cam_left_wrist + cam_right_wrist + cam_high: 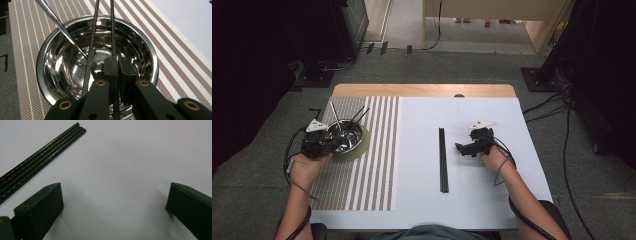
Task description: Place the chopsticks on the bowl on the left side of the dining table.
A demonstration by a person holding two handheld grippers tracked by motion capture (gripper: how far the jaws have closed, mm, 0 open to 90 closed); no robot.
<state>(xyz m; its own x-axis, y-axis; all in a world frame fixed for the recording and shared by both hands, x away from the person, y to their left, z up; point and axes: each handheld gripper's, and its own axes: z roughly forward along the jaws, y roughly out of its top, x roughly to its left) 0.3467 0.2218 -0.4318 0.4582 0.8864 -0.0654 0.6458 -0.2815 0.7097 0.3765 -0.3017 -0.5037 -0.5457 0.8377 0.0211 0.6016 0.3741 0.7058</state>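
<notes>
Partway, by my read: left gripper (117, 68) over the steel bowl (50, 75) near the table's left edge, jaws clamped on one black chopstick (113, 30), two utensils already inside; right gripper (113, 202) jaws apart beside remaining chopsticks (37, 152) mid-table.

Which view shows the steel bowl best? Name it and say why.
The left gripper view: the steel bowl sits close up, its rim, shiny inside and the sticks leaning in it plain. The high view shows the bowl small, on a green plate, partly behind the left tool. The right gripper view looks at the white table.
</notes>
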